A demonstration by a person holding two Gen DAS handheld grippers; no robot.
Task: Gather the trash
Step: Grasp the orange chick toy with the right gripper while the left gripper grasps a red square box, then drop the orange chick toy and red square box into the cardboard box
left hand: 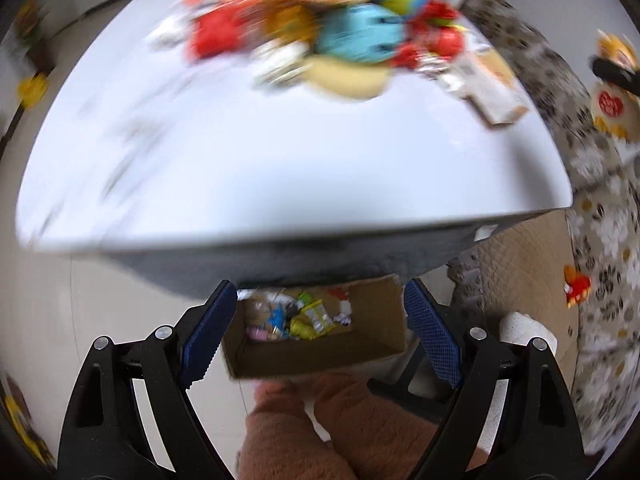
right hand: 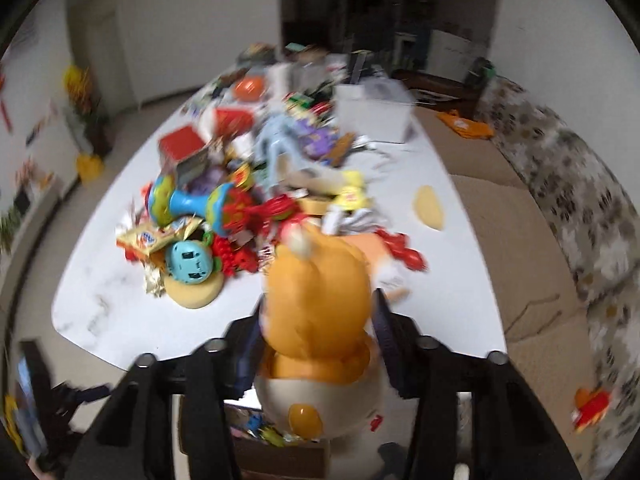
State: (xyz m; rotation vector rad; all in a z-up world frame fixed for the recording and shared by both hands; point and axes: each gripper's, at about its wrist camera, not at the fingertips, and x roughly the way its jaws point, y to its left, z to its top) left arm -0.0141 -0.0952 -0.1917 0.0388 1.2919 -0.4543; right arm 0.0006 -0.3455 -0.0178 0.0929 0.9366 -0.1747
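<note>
My right gripper (right hand: 320, 320) is shut on an orange and cream plush toy (right hand: 320, 296), held above the near edge of the white table (right hand: 120, 320). A blurred pile of toys and wrappers (right hand: 240, 200) covers the table's middle. My left gripper (left hand: 319, 286) stands open with nothing between its fingers. It points down past the table edge (left hand: 280, 236) at a cardboard box (left hand: 320, 356) on the floor. Colourful trash (left hand: 304, 316) lies inside the box. The same box (right hand: 280, 456) shows under the plush in the right wrist view.
A sofa with a flowered cover (right hand: 580, 208) and beige cushions (right hand: 520, 280) runs along the table's right side. A white storage box (right hand: 374, 112) stands at the far end. A person's fuzzy brown sleeve (left hand: 340, 420) is below the box.
</note>
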